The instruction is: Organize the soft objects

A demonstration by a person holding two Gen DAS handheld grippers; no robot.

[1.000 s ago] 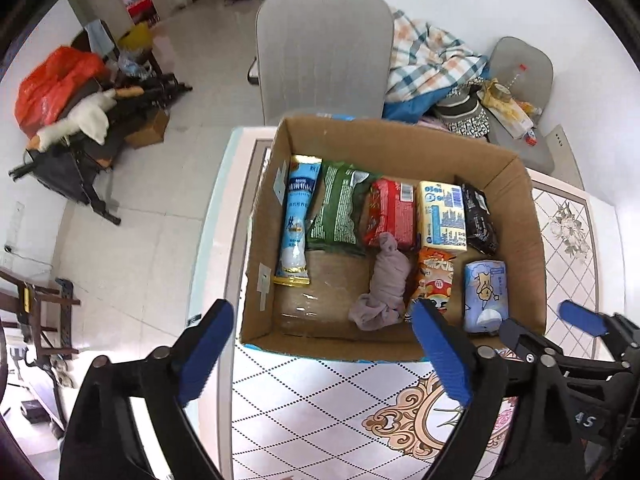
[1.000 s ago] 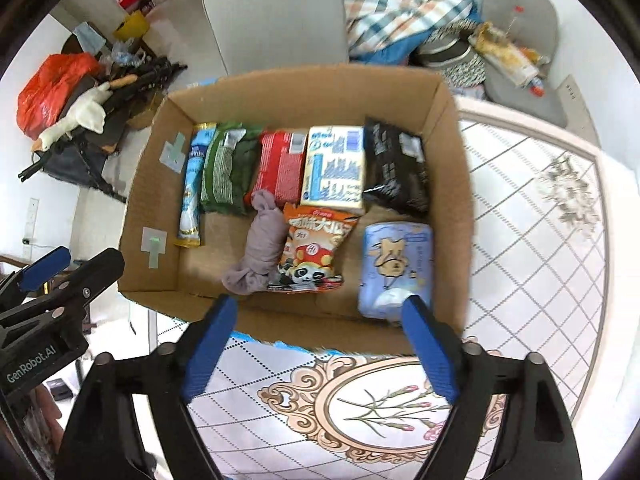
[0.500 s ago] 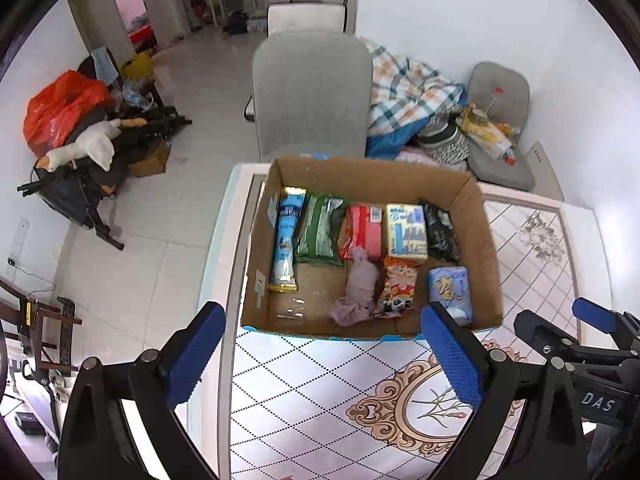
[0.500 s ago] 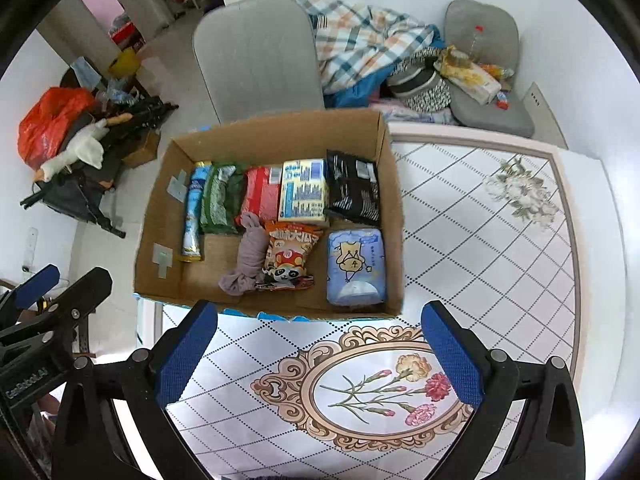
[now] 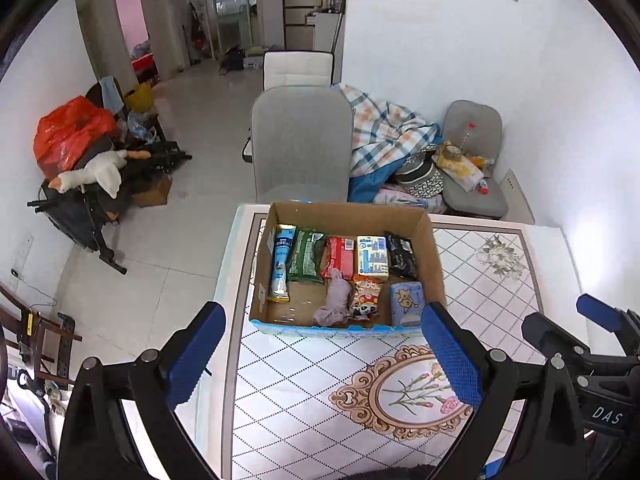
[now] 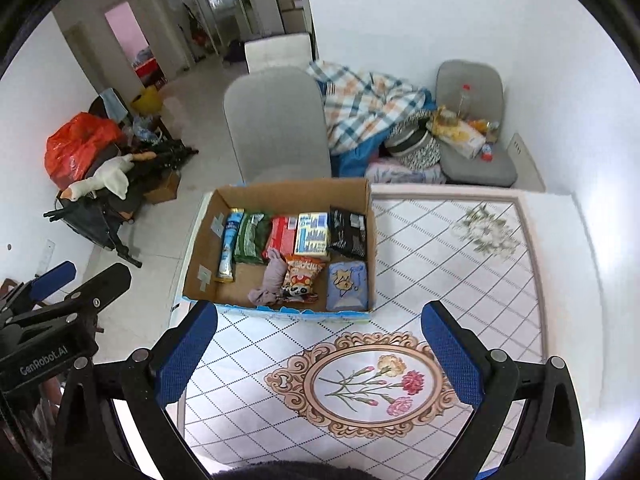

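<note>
A shallow cardboard box stands at the table's far left corner. It holds a row of snack packets, a crumpled mauve cloth, a panda snack bag and a blue tissue pack. My left gripper is open and empty, well back from the box. My right gripper is open and empty, also back over the table.
The table has a diamond-pattern cover with a flower medallion. A grey chair stands behind the box. A plaid blanket and clutter lie on the seat to the right. A cluttered rack stands at the left.
Both grippers have drawn back and up from the box, which now looks much smaller and farther. Both stay open and empty. The box contents have not moved.
</note>
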